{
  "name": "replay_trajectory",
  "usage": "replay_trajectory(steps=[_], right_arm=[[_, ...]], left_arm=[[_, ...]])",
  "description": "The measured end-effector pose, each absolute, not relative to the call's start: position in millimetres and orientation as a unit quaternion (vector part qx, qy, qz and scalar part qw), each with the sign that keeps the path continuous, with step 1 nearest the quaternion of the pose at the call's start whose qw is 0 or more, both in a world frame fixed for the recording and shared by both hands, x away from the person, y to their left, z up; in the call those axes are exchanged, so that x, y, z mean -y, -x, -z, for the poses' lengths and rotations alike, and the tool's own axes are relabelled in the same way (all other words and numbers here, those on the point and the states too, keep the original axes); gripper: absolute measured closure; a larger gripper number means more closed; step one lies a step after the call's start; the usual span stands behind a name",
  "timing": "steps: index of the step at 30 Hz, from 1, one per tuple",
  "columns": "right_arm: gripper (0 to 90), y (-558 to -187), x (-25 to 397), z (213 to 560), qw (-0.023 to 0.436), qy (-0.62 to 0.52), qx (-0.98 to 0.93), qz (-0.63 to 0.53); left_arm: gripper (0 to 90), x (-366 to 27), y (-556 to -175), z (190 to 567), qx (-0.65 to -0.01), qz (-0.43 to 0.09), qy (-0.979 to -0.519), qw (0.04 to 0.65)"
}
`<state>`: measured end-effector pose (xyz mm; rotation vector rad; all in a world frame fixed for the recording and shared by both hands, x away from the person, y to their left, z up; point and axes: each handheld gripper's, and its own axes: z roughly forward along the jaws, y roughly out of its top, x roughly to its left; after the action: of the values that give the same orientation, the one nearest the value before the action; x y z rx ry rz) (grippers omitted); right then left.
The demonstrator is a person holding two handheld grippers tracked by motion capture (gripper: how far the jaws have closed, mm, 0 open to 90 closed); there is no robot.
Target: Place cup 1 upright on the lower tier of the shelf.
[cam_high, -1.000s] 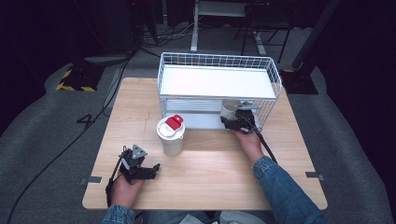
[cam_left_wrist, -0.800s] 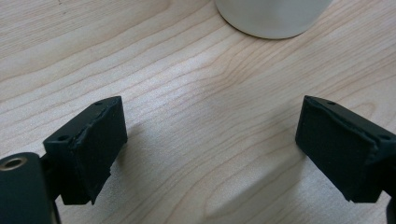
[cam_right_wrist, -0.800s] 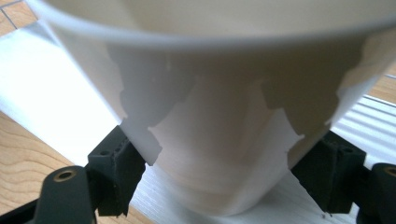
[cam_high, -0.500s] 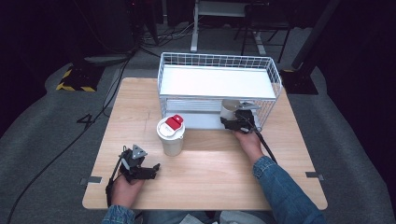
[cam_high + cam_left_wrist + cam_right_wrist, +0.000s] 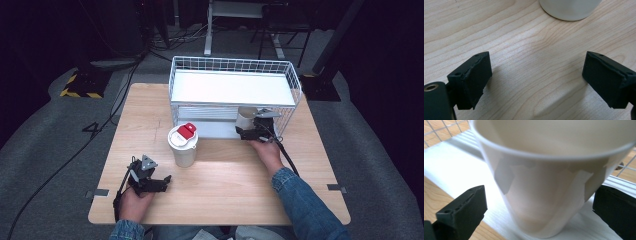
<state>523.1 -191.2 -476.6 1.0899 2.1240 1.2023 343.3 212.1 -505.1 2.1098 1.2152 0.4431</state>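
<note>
The white cup [image 5: 549, 182] stood between the right gripper's [image 5: 248, 131] wide-open jaws, not squeezed. The left gripper [image 5: 159, 183] rested open on the table [image 5: 225, 185], holding nothing.

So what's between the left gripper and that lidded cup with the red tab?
Just bare wooden tabletop. In the left gripper view, the open left gripper faces the cup with only wood grain between; the high view agrees.
</note>
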Motion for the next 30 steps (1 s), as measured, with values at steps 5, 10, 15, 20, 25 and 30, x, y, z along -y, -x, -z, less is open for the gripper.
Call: replay_trajectory(steps=[5, 10, 15, 20, 25, 30], right_arm=[[0.0, -518, 191, 471, 0.230, -0.401, -0.769, -0.441], [0.0, -510, 194, 463, 0.237, -0.391, -0.770, -0.445], [0.0, -500, 197, 459, 0.241, -0.380, -0.773, -0.447], [0.0, -489, 203, 452, 0.233, -0.374, -0.776, -0.452], [0.0, -477, 214, 443, 0.221, -0.373, -0.778, -0.455], [0.0, -460, 228, 434, 0.215, -0.362, -0.779, -0.464]], left_arm=[[9.4, -212, -343, 505, -0.464, -0.169, -0.806, 0.327], [9.4, -212, -344, 505, -0.463, -0.169, -0.806, 0.328], [9.4, -212, -344, 505, -0.464, -0.169, -0.806, 0.328], [9.4, -212, -344, 505, -0.463, -0.169, -0.806, 0.328], [9.4, -212, -344, 505, -0.464, -0.169, -0.805, 0.328], [9.4, -212, -344, 505, -0.464, -0.169, -0.805, 0.328]])
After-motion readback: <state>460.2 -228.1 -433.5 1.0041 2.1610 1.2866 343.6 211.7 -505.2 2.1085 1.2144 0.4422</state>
